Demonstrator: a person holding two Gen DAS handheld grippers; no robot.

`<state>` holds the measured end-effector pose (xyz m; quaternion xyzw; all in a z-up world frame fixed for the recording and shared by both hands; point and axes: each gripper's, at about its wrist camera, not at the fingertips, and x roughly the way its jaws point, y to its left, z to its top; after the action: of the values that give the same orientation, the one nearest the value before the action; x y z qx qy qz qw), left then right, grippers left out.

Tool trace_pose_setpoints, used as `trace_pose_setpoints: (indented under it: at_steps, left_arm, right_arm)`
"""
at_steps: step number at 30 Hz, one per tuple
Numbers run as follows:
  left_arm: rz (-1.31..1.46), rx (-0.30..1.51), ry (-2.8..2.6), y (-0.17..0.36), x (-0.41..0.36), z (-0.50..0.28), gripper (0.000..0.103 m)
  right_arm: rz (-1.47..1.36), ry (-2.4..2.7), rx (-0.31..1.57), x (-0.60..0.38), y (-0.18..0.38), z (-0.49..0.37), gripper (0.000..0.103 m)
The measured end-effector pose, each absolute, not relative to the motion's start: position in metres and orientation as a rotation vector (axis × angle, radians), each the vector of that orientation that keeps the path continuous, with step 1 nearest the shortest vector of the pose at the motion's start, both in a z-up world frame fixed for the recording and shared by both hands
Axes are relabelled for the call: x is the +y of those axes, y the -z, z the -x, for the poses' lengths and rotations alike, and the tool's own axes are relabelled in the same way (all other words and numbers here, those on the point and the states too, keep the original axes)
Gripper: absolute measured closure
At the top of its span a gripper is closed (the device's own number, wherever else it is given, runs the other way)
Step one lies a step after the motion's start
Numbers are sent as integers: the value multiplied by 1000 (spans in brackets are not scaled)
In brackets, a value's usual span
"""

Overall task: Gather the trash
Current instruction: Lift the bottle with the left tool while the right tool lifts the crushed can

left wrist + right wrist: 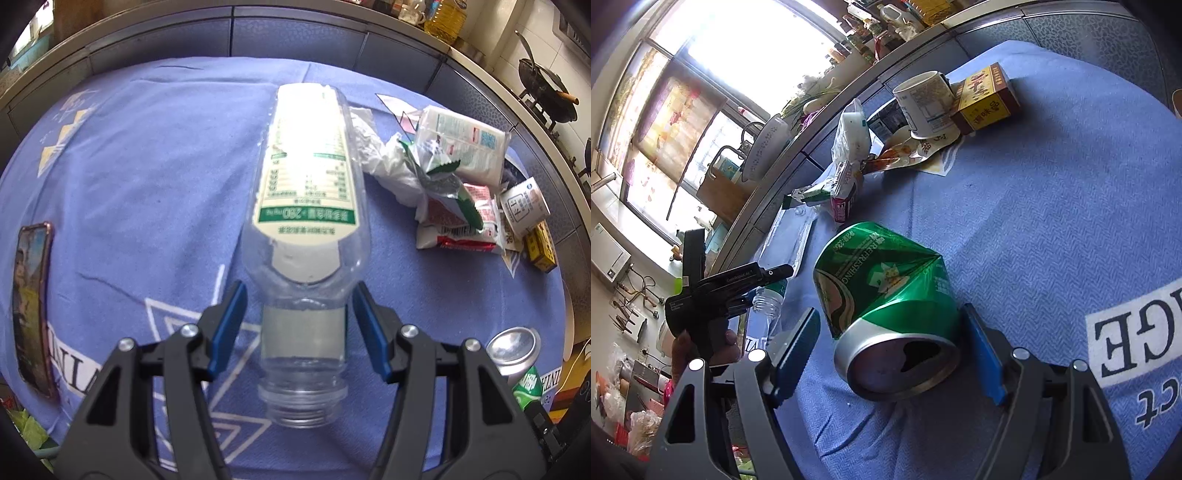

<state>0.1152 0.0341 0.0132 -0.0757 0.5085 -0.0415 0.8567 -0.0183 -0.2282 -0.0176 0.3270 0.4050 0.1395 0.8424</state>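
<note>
A clear empty plastic bottle [306, 206] with a white and green label lies on the blue cloth, its open neck pointing at me. My left gripper [299, 328] is open, its blue pads either side of the bottle's neck end with gaps. A dented green can [886, 295] lies on the cloth, its opened top towards me. My right gripper [892, 350] is open around the can, the right pad close to it. The can also shows in the left wrist view [517, 358]. The bottle [779, 258] and left gripper [713, 291] show in the right wrist view.
A pile of wrappers, crumpled paper and a paper cup [454, 184] lies at the cloth's far right, with a yellow box [986, 98] and white cup [925, 103]. A phone [31, 306] lies at the left. A grey counter edge [295, 33] runs behind.
</note>
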Motion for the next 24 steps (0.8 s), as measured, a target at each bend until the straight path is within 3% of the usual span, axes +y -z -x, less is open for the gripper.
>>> trace_pose_setpoints:
  at_steps: [6, 10, 15, 16, 24]
  left_arm:
    - [175, 1062, 77, -14, 38, -115, 46]
    - [172, 1074, 74, -10, 41, -114, 63]
    - [182, 1073, 90, -3, 44, -108, 64]
    - [174, 1071, 94, -3, 43, -106, 64]
    - [192, 1003, 210, -19, 42, -71, 64]
  right_arm:
    - [-706, -303, 856, -231, 19, 17, 26]
    - [-703, -305, 855, -231, 20, 17, 26]
    - [-687, -292, 864, -231, 19, 17, 29]
    - [-674, -287, 878, -230, 20, 16, 39]
    - [-708, -348, 884, -226, 15, 15, 40]
